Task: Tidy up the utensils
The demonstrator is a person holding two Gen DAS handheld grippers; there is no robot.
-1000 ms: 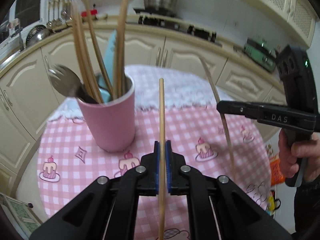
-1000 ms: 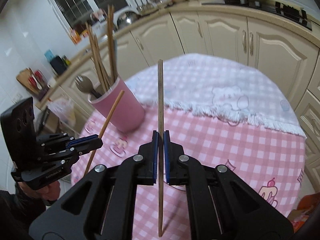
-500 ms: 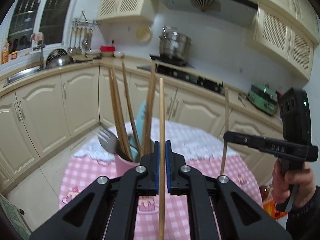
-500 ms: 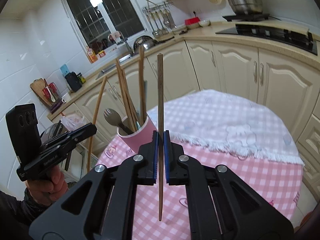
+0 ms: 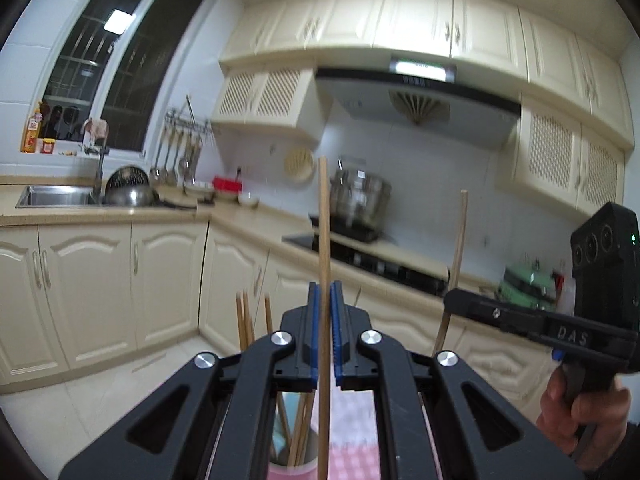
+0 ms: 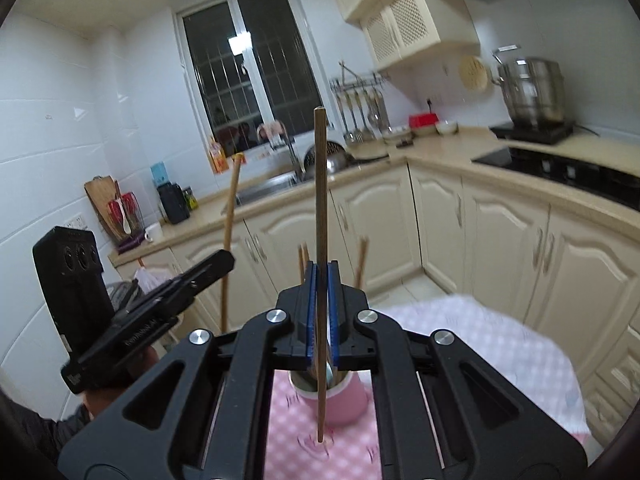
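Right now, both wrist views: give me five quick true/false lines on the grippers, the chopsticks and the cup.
1. The left gripper is shut on a light chopstick. True.
2. The right gripper is open and holds nothing. False: it is shut on a darker chopstick.
3. Both held chopsticks stand roughly upright in their jaws. True.
4. The pink cup lies tipped over on the tablecloth. False: it stands upright, with more chopsticks rising from it.
5. The darker chopstick's lower end is already inside the cup. False: in the right wrist view that end shows in front of the cup's wall.
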